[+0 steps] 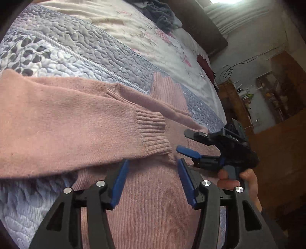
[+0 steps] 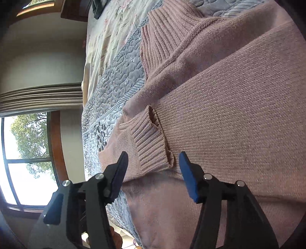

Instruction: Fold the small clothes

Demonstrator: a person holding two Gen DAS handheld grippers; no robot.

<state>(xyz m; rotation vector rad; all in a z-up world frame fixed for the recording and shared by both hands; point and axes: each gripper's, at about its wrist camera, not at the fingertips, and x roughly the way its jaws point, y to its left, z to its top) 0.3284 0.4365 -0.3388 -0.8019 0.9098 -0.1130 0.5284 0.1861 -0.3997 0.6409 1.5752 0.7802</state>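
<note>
Dusty-pink knitted sweater [image 1: 80,122] spread flat on the grey-blue quilted bedspread with leaf print [image 1: 80,49], one sleeve folded across the body, ribbed cuff [image 1: 153,132] lying on the chest. Ribbed high collar [image 1: 166,88] pointing toward the cream floral sheet [image 1: 118,24]. Left gripper [image 1: 151,172] hovering over the sweater's body just short of that cuff, blue-padded jaws spread wide, nothing between them. Right gripper [image 1: 181,141] seen in the left view near the sweater's edge, jaws parted and empty, a hand [image 1: 246,182] on its handle. From the right view, right gripper [image 2: 153,164] straddling the same cuff [image 2: 151,141], jaws wide, not pinching. Heap of dark clothes [image 1: 162,13] at the far end of the bed. No containers in view, no readable writing anywhere.
</note>
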